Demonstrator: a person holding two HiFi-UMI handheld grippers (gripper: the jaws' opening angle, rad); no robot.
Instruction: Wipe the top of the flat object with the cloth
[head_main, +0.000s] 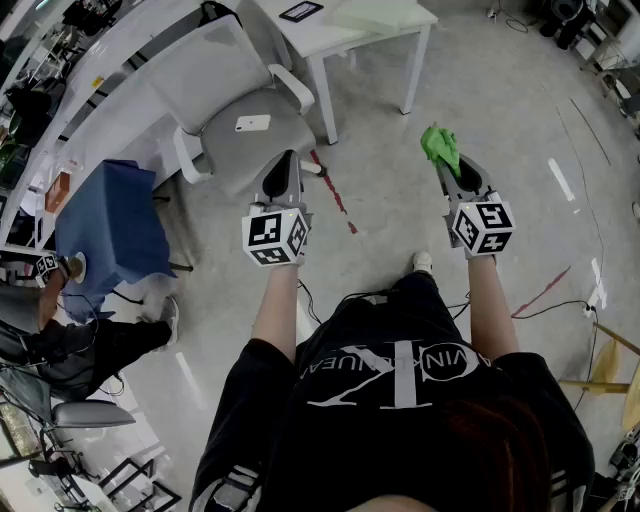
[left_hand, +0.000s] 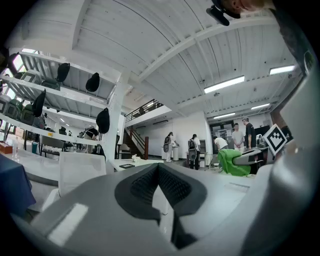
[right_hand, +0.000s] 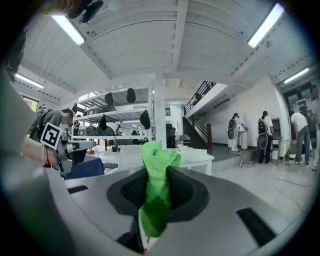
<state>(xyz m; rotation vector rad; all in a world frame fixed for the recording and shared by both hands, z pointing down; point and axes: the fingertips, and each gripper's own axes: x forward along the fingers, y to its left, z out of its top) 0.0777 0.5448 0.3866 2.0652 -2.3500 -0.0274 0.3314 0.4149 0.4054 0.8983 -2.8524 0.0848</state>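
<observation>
One bright green cloth (head_main: 440, 148), bunched, perhaps microfibre, pinched in right claw (right_hand: 156, 175), left claw (left_hand: 159, 172) closed, empty

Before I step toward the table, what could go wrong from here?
The green cloth is pinched in the right gripper only by a narrow bunched strip; it could slip out while wiping. The grey office chair stands right ahead of the shut left gripper, beside the white table; you could bump it.
</observation>
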